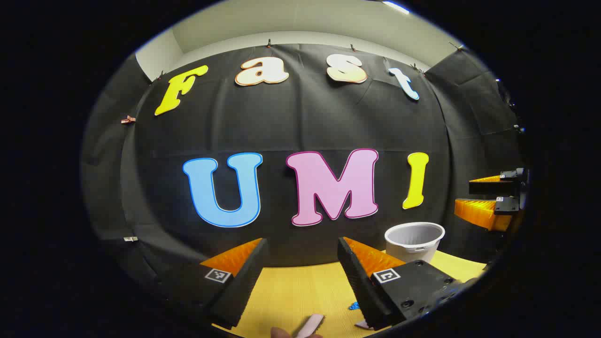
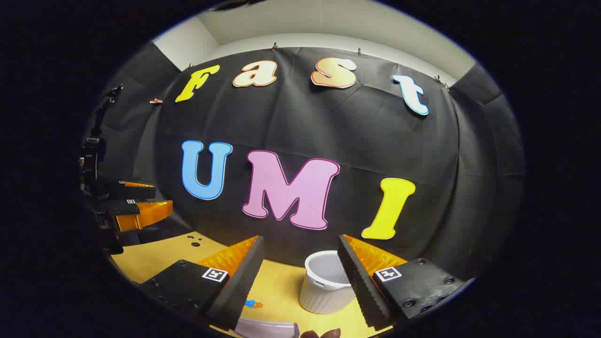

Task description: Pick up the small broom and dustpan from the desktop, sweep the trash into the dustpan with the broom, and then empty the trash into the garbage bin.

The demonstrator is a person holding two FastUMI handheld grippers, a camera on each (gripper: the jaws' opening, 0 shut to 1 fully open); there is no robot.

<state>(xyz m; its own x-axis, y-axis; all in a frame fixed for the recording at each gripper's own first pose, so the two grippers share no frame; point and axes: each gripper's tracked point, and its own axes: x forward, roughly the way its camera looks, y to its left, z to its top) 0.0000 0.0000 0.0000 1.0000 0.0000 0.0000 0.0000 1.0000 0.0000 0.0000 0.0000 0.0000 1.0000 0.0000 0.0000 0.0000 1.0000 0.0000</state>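
Observation:
In the left gripper view, my left gripper point(image 1: 302, 241) is open above the yellow table point(image 1: 291, 291), with nothing between its fingers. A pale pink piece point(image 1: 310, 325), probably part of the broom or dustpan, lies at the bottom edge, and a blue scrap point(image 1: 353, 306) sits beside the right finger. The white ribbed garbage bin point(image 1: 414, 239) stands at the back right. In the right gripper view, my right gripper point(image 2: 300, 239) is open and empty. The lilac dustpan point(image 2: 267, 327) lies just below it, with blue and orange trash bits point(image 2: 252, 304) near it and the bin point(image 2: 324, 281) close ahead.
The black cloth wall closes the back of the table. My right gripper point(image 1: 490, 197) hovers at the far right of the left gripper view. My left gripper point(image 2: 138, 206) hovers at the far left of the right gripper view. Small dark spots point(image 2: 192, 240) mark the table point(image 2: 155, 256).

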